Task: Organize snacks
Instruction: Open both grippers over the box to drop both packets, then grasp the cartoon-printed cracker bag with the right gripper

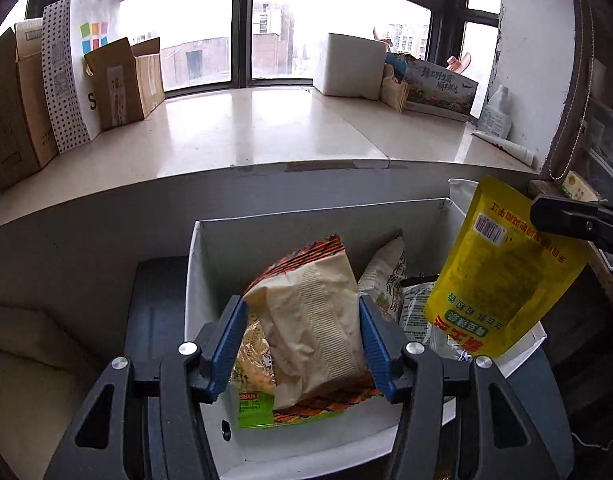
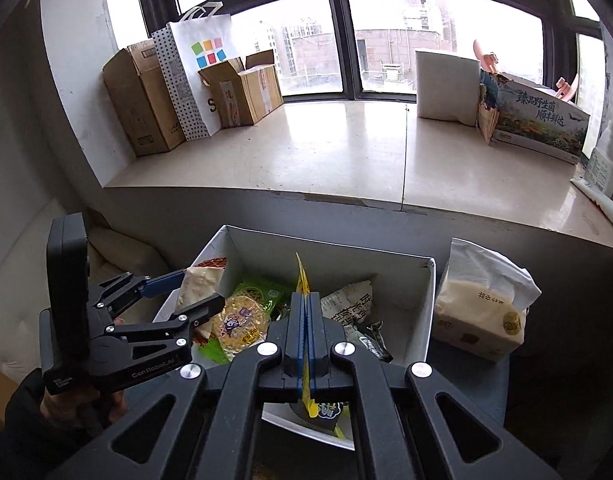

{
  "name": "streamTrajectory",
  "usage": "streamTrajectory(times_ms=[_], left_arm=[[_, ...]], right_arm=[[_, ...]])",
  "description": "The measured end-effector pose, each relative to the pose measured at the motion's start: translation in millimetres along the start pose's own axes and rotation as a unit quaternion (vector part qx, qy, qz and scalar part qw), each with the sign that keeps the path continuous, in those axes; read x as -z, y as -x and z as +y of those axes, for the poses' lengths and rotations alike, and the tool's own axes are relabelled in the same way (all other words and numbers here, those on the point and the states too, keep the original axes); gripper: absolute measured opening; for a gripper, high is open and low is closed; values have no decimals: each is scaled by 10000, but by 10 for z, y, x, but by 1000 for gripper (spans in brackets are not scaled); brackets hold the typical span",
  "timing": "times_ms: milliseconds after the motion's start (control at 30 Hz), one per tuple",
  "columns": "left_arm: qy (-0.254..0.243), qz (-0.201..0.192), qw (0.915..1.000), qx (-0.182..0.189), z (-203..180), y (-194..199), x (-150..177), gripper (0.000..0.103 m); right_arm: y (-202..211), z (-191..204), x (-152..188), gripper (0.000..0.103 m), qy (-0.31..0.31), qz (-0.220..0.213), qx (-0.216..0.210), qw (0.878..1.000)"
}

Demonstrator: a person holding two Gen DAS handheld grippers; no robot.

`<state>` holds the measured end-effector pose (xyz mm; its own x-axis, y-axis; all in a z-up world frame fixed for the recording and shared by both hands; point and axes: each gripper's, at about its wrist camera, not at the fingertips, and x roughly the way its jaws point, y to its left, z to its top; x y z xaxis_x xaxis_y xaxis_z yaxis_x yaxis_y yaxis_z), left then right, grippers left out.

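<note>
A white open box (image 1: 290, 216) (image 2: 422, 320) on a dark surface holds several snack packs. My left gripper (image 1: 302, 316) is shut on a beige noodle packet (image 1: 314, 320) with an orange edge, held over the box's left side; it also shows in the right wrist view (image 2: 198, 280). My right gripper (image 2: 305, 308) is shut on a flat yellow pouch (image 1: 502, 272), seen edge-on (image 2: 302, 280), held above the box's right side. In the box lie a round cracker pack (image 2: 238, 320), a green pack (image 2: 262, 290) and a white printed pack (image 2: 350, 304).
A tissue pack (image 2: 482, 312) stands right of the box. A stone window sill (image 2: 326, 152) behind carries cardboard boxes (image 2: 146, 100), a paper bag (image 2: 198, 68), a white box (image 2: 446, 84) and a printed carton (image 2: 538, 120). A cushion (image 1: 26, 360) lies at the left.
</note>
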<state>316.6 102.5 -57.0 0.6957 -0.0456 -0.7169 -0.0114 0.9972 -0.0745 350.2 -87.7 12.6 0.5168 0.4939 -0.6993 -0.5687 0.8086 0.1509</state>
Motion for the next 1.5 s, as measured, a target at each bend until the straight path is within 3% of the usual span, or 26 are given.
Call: streamTrajectory(times_ms=[200,233,267,300,333,367,400,733,933,1067,1167,1367,1500], left_arm=[[80,11,10000,12,67,-58,47,68],[91,19,10000,16,74,-60,43,75],[113,44,9999,14,85,-68,39,94],[141,37,9999,18,97,-63,39,103],[178,-70,9998,13,110,-29,45,103],[210,-89,9997,44,120,-9,43,103],[234,-59,9997,65,127,-3,45,103],[153,-176,9997,114,71,228,160,103],[14,-418,9987,306,-32,706,346,103],[-114,-688,9969,372,-82,1133,598,103],[-176,-772,9956,496,-97,1380,885,103],[-35,-496,9972,554,-120,1550,1583,103],[225,-233,9973,652,-119,1498,1908,103]], right_arm=[[-162,-27,-15,1,33,73,157,9998],[-172,-37,-20,1,14,71,179,9998],[-171,-46,-27,3,-26,41,197,9998],[-173,-59,-39,24,-74,38,195,9998],[-186,-70,-50,73,-115,88,214,9997],[-190,-87,-57,94,-164,91,260,9995],[-169,-98,-53,103,-186,-5,259,9995],[-14,-107,43,103,-120,-92,429,9990],[236,-33,341,103,-97,-217,281,9993],[442,-2,746,103,-186,-175,-262,9993],[547,15,1129,103,-232,-38,-430,9988],[582,79,1991,103,-406,287,-591,9970],[424,164,2351,103,-604,513,-722,9942]])
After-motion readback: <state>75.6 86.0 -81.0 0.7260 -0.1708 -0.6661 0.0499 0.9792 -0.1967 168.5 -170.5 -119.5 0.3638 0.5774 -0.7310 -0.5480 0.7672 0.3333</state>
